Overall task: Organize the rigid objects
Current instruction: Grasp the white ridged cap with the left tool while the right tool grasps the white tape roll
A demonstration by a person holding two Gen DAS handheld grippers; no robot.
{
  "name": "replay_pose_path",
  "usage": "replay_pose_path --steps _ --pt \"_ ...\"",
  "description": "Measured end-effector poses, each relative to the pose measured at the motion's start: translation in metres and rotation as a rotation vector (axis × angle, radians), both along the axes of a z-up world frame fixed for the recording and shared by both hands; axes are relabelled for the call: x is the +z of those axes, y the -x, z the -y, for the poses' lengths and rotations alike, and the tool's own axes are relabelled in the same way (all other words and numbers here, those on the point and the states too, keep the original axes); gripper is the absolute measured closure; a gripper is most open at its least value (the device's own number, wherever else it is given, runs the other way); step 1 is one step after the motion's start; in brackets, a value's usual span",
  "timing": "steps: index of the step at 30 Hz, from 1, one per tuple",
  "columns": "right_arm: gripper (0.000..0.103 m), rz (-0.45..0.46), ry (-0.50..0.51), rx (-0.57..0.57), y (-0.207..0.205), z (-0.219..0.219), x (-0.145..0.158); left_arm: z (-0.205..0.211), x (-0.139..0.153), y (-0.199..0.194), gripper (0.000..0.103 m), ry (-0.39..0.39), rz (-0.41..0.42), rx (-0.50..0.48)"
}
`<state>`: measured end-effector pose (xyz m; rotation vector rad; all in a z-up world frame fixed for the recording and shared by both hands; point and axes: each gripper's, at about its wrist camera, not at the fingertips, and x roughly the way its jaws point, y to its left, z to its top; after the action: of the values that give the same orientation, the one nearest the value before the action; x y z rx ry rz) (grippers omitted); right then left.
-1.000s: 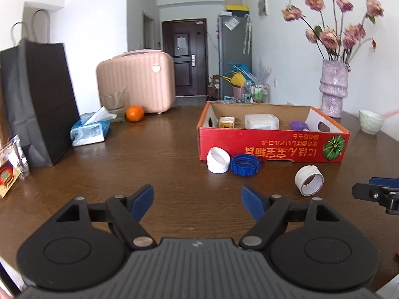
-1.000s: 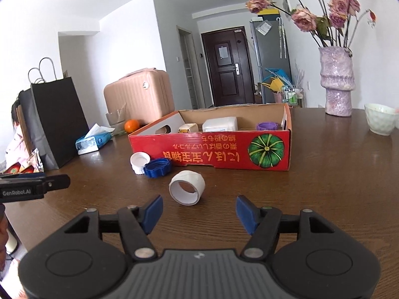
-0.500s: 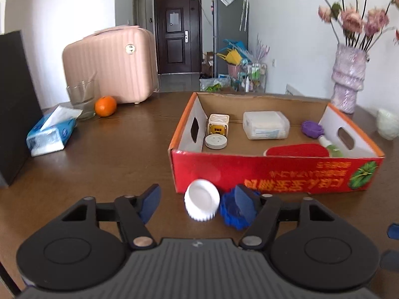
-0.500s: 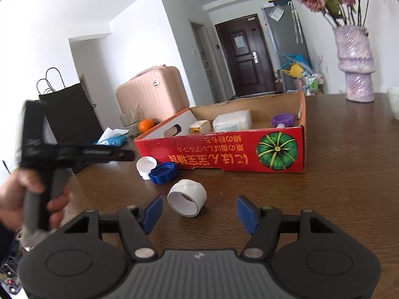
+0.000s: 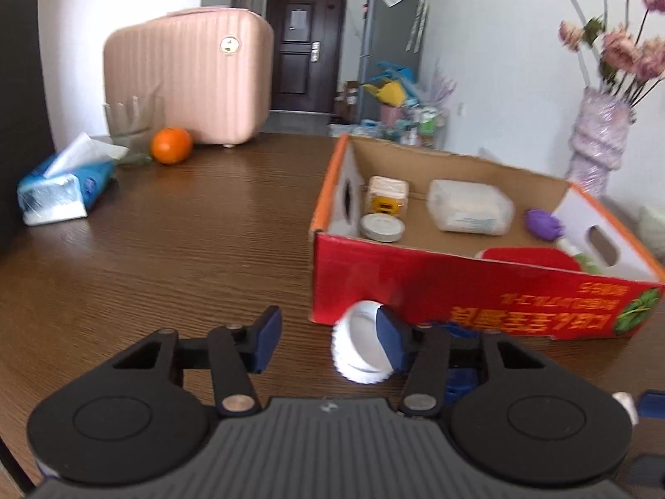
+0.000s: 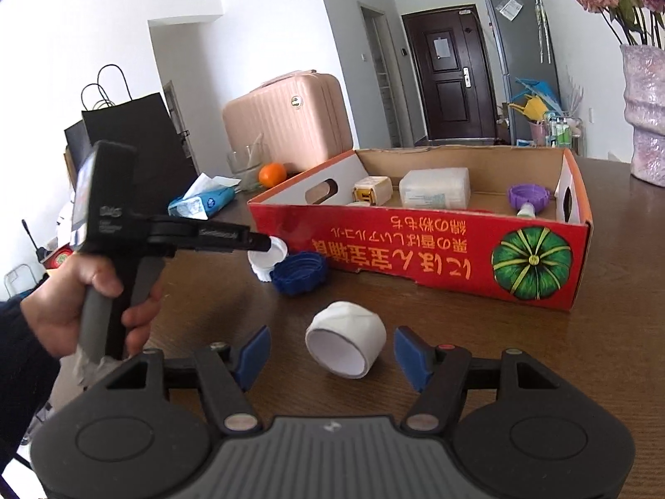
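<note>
Both jaws wide, white cap (image 5: 361,349) unclamped

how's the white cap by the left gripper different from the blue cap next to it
The white cap is white with fine ridges and sits tilted, its hollow showing; the blue cap is dark blue, broader, with chunky lobes, lying flat. The left gripper is at the white cap, not the blue cap. Both lie outside the red box.

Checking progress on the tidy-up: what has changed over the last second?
The left gripper moved forward to the white cap, one finger reaching inside it, fingers still open. The right gripper edged toward the white ring. Nothing grasped; caps, ring and red box unmoved.
</note>
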<state>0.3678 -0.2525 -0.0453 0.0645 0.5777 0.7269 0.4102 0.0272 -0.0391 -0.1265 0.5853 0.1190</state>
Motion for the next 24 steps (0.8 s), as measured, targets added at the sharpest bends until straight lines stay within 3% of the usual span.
replay_pose_path --steps 7,12,15,24 --pt "0.043 -0.001 0.043 -0.038 0.0 -0.006 0.0 0.004 -0.004 0.007 0.059 0.02 0.027 -0.038" --pt "0.044 -0.011 0.046 -0.056 0.002 -0.003 -0.002 0.003 -0.005 0.006 0.082 0.035 0.003 -0.055" --pt "0.044 -0.01 0.056 -0.053 0.001 -0.002 -0.003 0.003 -0.006 0.004 0.089 0.038 -0.002 -0.052" --pt "0.045 -0.039 0.043 -0.062 -0.003 0.002 -0.01 0.007 -0.006 -0.002 0.095 0.016 -0.022 -0.053"
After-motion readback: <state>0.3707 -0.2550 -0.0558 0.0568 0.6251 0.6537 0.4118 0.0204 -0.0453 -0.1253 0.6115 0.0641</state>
